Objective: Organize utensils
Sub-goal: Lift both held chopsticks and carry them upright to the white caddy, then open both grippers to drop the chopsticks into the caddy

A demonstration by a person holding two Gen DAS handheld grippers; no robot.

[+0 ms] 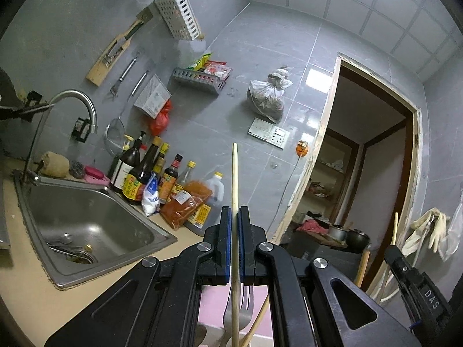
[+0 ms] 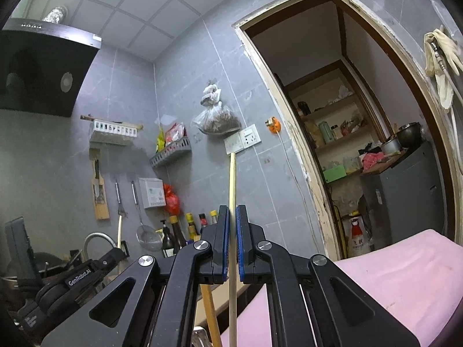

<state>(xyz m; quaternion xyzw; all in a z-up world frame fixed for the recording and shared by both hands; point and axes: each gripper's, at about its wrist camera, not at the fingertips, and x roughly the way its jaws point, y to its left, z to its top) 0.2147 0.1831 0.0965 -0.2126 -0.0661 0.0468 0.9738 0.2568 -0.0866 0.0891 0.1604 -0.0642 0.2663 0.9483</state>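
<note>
A chopstick [image 1: 235,190] runs off the bottom edge below the left gripper [image 1: 235,217] — its lower end is cut off. A fork [image 1: 246,303] behind that gripper shows only partly. In the right wrist view, another chopstick [image 2: 232,188] — also cut off below the right gripper [image 2: 233,217].

- Pale wooden chopstick [image 1: 235,179] is looking smooth and matt.
- Steel sink [image 1: 86,219] is gleaming dully, brushed.
- Grey wall tiles [image 1: 260,43] are shining glossy.
- Black plastic left gripper [image 1: 235,217] is appearing matt.
- Pink mat [image 2: 405,274] is looking soft, matt.
</note>
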